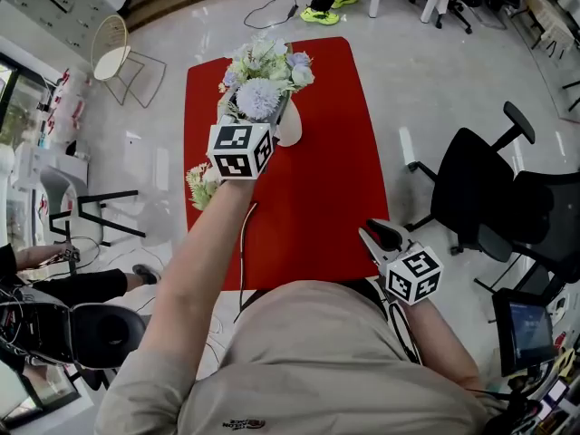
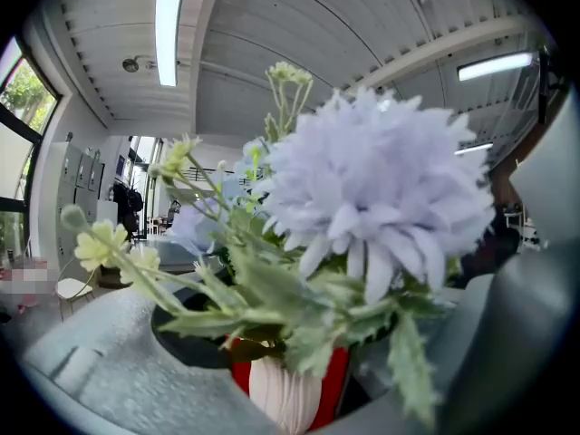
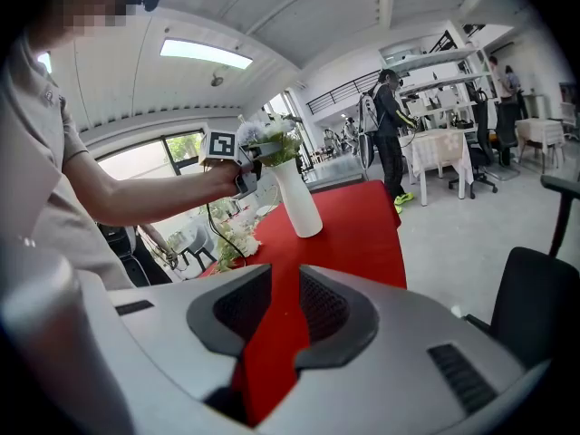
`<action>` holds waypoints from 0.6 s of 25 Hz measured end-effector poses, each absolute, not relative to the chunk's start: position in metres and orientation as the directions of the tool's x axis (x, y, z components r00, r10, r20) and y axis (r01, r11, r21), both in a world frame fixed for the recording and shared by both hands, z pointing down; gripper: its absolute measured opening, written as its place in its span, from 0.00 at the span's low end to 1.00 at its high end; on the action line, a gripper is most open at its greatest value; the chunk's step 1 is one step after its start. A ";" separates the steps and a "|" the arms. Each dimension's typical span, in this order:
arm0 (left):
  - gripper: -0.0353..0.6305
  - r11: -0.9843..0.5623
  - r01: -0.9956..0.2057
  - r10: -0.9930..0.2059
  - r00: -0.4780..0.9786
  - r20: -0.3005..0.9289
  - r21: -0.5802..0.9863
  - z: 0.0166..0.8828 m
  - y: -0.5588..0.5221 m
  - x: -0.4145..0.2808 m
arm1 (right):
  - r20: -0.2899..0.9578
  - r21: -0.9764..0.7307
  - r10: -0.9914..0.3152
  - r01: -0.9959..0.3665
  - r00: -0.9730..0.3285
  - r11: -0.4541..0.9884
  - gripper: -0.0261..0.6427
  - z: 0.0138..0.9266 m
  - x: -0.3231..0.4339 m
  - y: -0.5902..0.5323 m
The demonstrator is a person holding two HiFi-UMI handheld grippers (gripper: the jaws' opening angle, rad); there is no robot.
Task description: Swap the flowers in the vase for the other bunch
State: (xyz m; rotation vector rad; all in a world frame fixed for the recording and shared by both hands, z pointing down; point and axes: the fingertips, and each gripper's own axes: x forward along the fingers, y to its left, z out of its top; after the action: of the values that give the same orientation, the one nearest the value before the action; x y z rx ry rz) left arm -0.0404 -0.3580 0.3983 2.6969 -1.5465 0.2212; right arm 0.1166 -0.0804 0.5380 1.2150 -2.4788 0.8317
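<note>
Head view: white vase (image 1: 290, 127) stands upright on the red worktop (image 1: 317, 198), toward its far end. The vase holds a bunch of flowers (image 1: 263, 75): one large pale lilac pompon head, smaller white-green blossoms and green leaves. The bunch spreads above the vase mouth and leans to the vase's left.

Left gripper (image 1: 252, 114) is level with the vase mouth, right against the bunch on the side nearer the person. Left gripper view: ribbed vase (image 2: 285, 397) sits low in the middle, with the lilac head (image 2: 381, 198) and leafy stems rising straight above it. The fingers (image 2: 109, 370) stand wide, one on each side of the stems. The stems and leaves sit in the gap, and the pads do not visibly press on them.

Second bunch (image 1: 201, 187), white-green, lies flat on the worktop, to the left of the vase and nearer the person. It is well apart from the vase and partly hidden by the left forearm. Right gripper view shows the same bunch (image 3: 227, 247) lying at the worktop edge, left of the vase (image 3: 297, 202).

Right gripper (image 1: 372, 236) is well short of the vase, over the near right edge of the worktop. Its fingers (image 3: 331, 311) stand narrow, with a slim gap. Only red worktop shows through the gap, and nothing is held.
</note>
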 end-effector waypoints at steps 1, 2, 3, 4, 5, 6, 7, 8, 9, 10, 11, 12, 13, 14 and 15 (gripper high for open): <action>0.52 -0.508 -0.860 -0.856 0.497 0.142 -0.048 0.400 -0.358 -0.042 | 0.459 -0.380 -0.638 -0.786 -0.618 0.488 0.19 0.537 0.115 -0.081; 0.54 -0.508 -0.860 -0.855 0.496 0.148 -0.050 0.402 -0.358 -0.043 | 0.460 -0.380 -0.637 -0.786 -0.619 0.489 0.19 0.536 0.113 -0.081; 0.55 -0.508 -0.860 -0.855 0.495 0.154 -0.053 0.403 -0.357 -0.044 | 0.460 -0.379 -0.636 -0.785 -0.619 0.489 0.19 0.535 0.112 -0.081; 0.56 -0.506 -0.861 -0.855 0.493 0.159 -0.054 0.405 -0.357 -0.046 | 0.460 -0.379 -0.636 -0.785 -0.620 0.491 0.19 0.535 0.110 -0.081; 0.57 -0.505 -0.861 -0.855 0.492 0.162 -0.054 0.406 -0.356 -0.046 | 0.460 -0.379 -0.635 -0.784 -0.621 0.492 0.19 0.535 0.109 -0.081; 0.57 -0.505 -0.862 -0.856 0.491 0.164 -0.051 0.408 -0.355 -0.047 | 0.459 -0.378 -0.634 -0.783 -0.622 0.494 0.19 0.534 0.109 -0.081; 0.58 -0.504 -0.862 -0.855 0.491 0.165 -0.046 0.409 -0.353 -0.047 | 0.459 -0.378 -0.633 -0.782 -0.623 0.496 0.19 0.535 0.109 -0.080; 0.59 -0.505 -0.862 -0.854 0.492 0.167 -0.040 0.411 -0.352 -0.046 | 0.459 -0.378 -0.633 -0.781 -0.624 0.497 0.19 0.535 0.110 -0.080; 0.59 -0.505 -0.862 -0.853 0.493 0.170 -0.036 0.413 -0.351 -0.045 | 0.459 -0.377 -0.632 -0.781 -0.624 0.498 0.19 0.536 0.111 -0.080; 0.59 -0.505 -0.862 -0.853 0.493 0.173 -0.033 0.415 -0.349 -0.044 | 0.459 -0.377 -0.632 -0.781 -0.624 0.498 0.19 0.537 0.112 -0.079; 0.60 -0.505 -0.862 -0.852 0.493 0.176 -0.031 0.417 -0.348 -0.044 | 0.460 -0.376 -0.631 -0.781 -0.625 0.499 0.19 0.538 0.113 -0.079; 0.60 -0.506 -0.862 -0.851 0.493 0.179 -0.029 0.419 -0.347 -0.043 | 0.460 -0.375 -0.631 -0.781 -0.625 0.499 0.19 0.538 0.114 -0.078; 0.60 -0.507 -0.862 -0.850 0.494 0.182 -0.028 0.421 -0.346 -0.043 | 0.460 -0.375 -0.631 -0.781 -0.625 0.499 0.19 0.538 0.115 -0.078; 0.60 -0.507 -0.861 -0.849 0.494 0.186 -0.027 0.422 -0.346 -0.043 | 0.459 -0.376 -0.631 -0.781 -0.625 0.499 0.19 0.538 0.115 -0.078; 0.60 -0.507 -0.861 -0.848 0.494 0.190 -0.025 0.424 -0.345 -0.043 | 0.458 -0.376 -0.631 -0.780 -0.625 0.500 0.19 0.538 0.115 -0.078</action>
State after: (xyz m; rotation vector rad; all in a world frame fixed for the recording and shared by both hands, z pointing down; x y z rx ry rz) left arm -0.0429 -0.3452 0.4237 2.6515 -1.5200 0.2744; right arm 0.1148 -0.0778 0.5381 1.1969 -2.4849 0.8216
